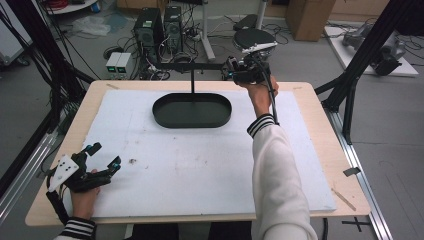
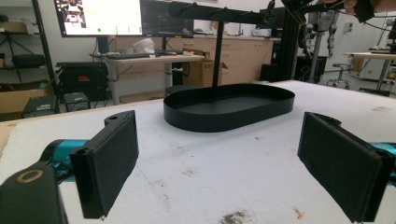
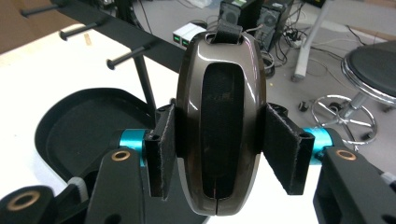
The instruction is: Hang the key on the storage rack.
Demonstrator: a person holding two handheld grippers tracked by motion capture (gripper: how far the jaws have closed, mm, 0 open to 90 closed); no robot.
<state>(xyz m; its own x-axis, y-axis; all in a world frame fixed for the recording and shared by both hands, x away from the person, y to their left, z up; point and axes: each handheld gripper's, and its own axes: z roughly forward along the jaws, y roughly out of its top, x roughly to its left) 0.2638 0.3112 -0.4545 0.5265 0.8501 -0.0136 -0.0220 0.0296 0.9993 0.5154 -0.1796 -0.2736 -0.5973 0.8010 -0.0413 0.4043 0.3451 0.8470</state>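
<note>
The right gripper (image 3: 219, 154) is clamping a glossy brown oval case (image 3: 220, 126) above the black oval tray (image 3: 70, 135). The left gripper (image 2: 219, 163) is resting with its jaws wide apart on the white mat (image 2: 210, 158).

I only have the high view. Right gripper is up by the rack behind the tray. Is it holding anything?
Observer: Yes. In the right gripper view the right gripper is shut on a glossy brown oval case, pads on both its sides.
Operator: Anything attached to the case?
Observer: A black strap comes off its top end.
Operator: Where is it relative to the tray?
Observer: That same view has the tray below and behind the case, and the rack's pegs are bare.
Operator: Left gripper?
Observer: The left gripper is open with nothing between the pads, low over the white mat, facing the tray.
</note>
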